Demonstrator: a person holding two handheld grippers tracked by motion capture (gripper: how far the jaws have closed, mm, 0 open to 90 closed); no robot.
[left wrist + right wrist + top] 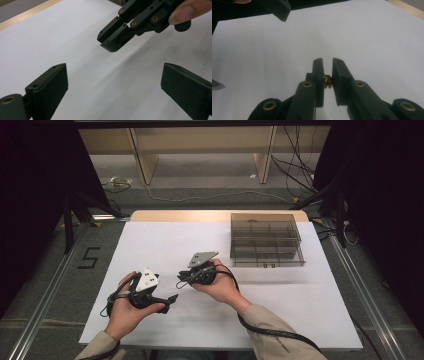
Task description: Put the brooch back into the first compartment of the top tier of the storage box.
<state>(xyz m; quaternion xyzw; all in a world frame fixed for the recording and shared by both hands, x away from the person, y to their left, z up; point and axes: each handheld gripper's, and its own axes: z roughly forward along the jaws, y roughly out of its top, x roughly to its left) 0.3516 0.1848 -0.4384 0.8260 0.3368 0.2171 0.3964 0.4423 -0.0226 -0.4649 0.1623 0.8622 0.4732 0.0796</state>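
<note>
While the right gripper [327, 65] pinches a small gold piece [327, 81] mid-tabletop, the left gripper [113, 75] gapes wide, seemingly to receive it.

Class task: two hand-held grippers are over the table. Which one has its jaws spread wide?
The left hand-held gripper: its two jaws stand far apart over bare white table. The right hand-held gripper has its jaws nearly together, pinching a small golden object.

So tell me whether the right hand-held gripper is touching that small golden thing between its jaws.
Touching. The right gripper view shows the small golden object pinched, no gap, between the nearly closed jaws of the right hand-held gripper.
</note>
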